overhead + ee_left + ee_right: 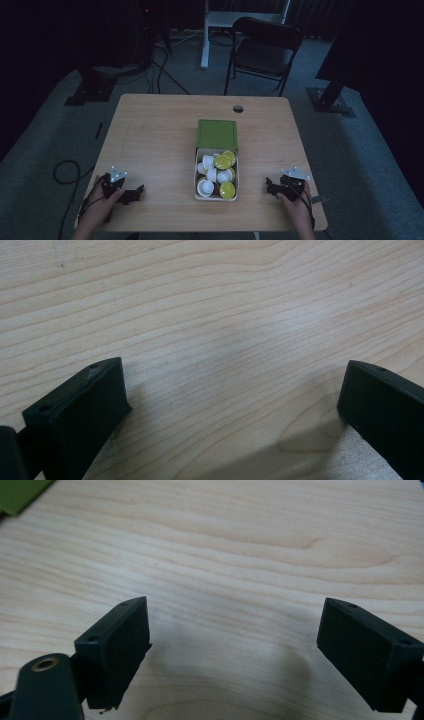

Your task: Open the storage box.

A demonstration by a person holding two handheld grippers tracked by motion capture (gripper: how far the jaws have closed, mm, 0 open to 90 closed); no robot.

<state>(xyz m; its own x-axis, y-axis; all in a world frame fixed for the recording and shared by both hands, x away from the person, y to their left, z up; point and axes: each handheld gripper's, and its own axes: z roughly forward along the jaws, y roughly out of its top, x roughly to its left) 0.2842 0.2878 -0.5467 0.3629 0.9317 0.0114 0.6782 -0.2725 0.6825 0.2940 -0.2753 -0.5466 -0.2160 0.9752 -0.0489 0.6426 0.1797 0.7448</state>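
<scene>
Resting on the wooden table point(150, 130), a white box point(216, 196) sits near the centre, toward the person's edge. Its long axis runs from the near edge to the far edge. The green lid point(217, 133) lies flat just beyond the box, touching its far end and continuing the same axis. Inside the box lie small cups point(208, 161), some showing white bodies, some showing yellow-green tops; they are jumbled and point in mixed directions.

The left gripper point(131, 194) is held at the near left corner, jaws pointing right toward the box and well apart from it. In the left gripper view its gripper point(232, 400) has the jaws spread wide over bare wood, with nothing between them.

The right gripper point(270, 187) is held near the near right corner, jaws pointing left toward the box. In the right gripper view its gripper point(235, 635) also has the jaws wide apart and empty; a green corner of the lid point(20, 492) shows at upper left.

A black chair point(265, 50) stands beyond the table.
</scene>
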